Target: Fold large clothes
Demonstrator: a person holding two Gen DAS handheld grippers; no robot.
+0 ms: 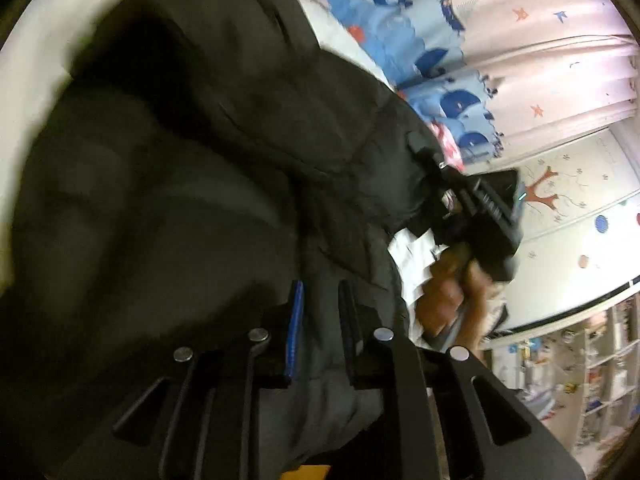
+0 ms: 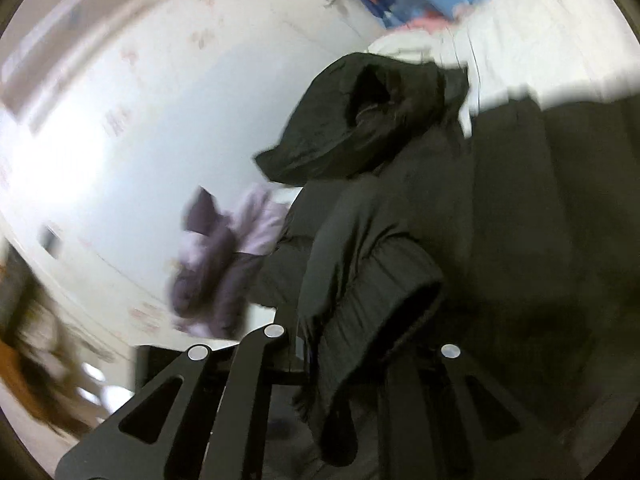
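Close in, the left tongs have their blue-edged fingers drawn near together with a ridge of the black padded coat pinched between them, so they grip the garment's edge. In the right wrist view the right tongs are largely buried under a ribbed cuff and folds of the same coat; fabric seems to pass between the fingers, though blur and drape hide the tips, so I cannot tell how they stand. Further out, the coat hangs lifted in the air between the two tools, its hood drooping open above the sleeve. Beyond it, the other tool and the hand carrying it appear at the coat's far edge, over a white bed with a blue patterned quilt. A lilac and purple garment lies apart. The step in hand looks like raising and spreading the coat; next it likely needs laying flat on the bed, sleeves brought inward before folding.
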